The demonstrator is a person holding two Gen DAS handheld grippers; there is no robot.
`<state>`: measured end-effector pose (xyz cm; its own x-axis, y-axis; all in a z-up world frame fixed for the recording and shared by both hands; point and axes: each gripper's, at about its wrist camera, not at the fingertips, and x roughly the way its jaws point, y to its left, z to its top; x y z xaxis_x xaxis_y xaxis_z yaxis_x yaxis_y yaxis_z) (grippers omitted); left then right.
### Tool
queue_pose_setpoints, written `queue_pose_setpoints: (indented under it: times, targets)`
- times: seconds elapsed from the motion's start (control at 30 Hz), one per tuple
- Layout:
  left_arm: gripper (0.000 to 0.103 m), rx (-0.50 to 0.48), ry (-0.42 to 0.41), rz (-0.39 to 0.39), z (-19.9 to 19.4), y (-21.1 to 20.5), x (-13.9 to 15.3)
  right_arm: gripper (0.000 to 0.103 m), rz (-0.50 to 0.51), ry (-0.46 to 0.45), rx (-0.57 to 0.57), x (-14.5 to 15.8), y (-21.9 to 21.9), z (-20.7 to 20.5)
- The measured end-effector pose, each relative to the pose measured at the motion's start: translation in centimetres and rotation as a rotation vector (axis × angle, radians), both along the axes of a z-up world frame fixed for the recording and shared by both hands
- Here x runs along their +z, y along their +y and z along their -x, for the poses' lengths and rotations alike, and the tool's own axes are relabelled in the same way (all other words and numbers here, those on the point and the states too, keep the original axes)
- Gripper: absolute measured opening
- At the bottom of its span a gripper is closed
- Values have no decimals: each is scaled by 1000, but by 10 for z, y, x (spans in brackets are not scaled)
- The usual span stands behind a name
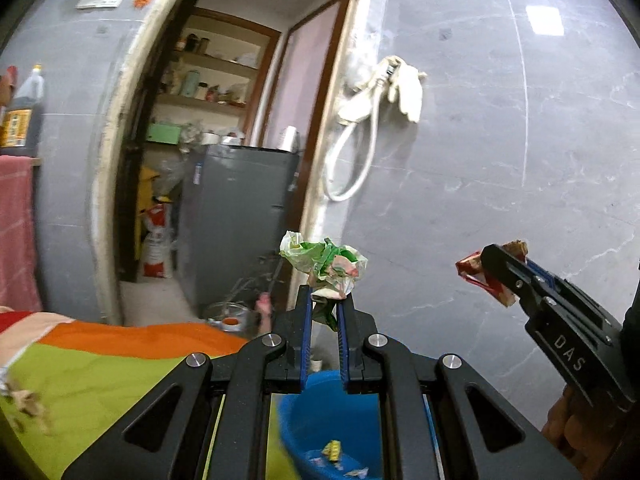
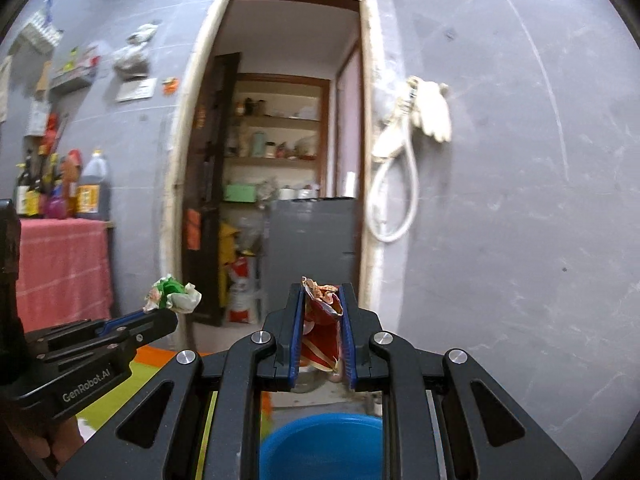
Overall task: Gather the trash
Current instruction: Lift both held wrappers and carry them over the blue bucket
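Left gripper (image 1: 325, 298) clenched on a crumpled green-and-white wrapper (image 1: 324, 262), centre of the left wrist frame; right gripper (image 2: 322, 294) pinching a red snack wrapper (image 2: 322, 328), centre of the right wrist frame. Both pieces are held clear in the air, each gripped low so it cannot slip. Blue tub (image 1: 332, 412) at bottom centre, scraps already inside, is likely the drop point.

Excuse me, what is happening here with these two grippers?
A person is collecting trash with two handheld grippers. The left gripper is shut on a crumpled green and white wrapper; the right gripper is shut on a red wrapper. Both hang above a blue tub that already has a few scraps inside.
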<state>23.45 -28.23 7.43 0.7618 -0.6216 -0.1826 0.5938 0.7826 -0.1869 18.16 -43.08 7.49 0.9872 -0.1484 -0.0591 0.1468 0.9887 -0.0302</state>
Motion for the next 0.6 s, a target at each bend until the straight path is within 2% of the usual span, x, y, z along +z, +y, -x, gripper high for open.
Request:
queue_pose_setpoints:
  times: [0.23, 0.43, 0.6]
  targets:
    - [10, -41, 101, -70, -27, -51, -24, 17, -79, 71, -45, -28, -44, -9]
    - [10, -48, 225, -143, -51, -78, -52, 18, -151, 172, -38, -64, -66, -25]
    - [11, -68, 278, -179, -63, -92, -73, 18, -211, 237, -25, -89, -79, -38]
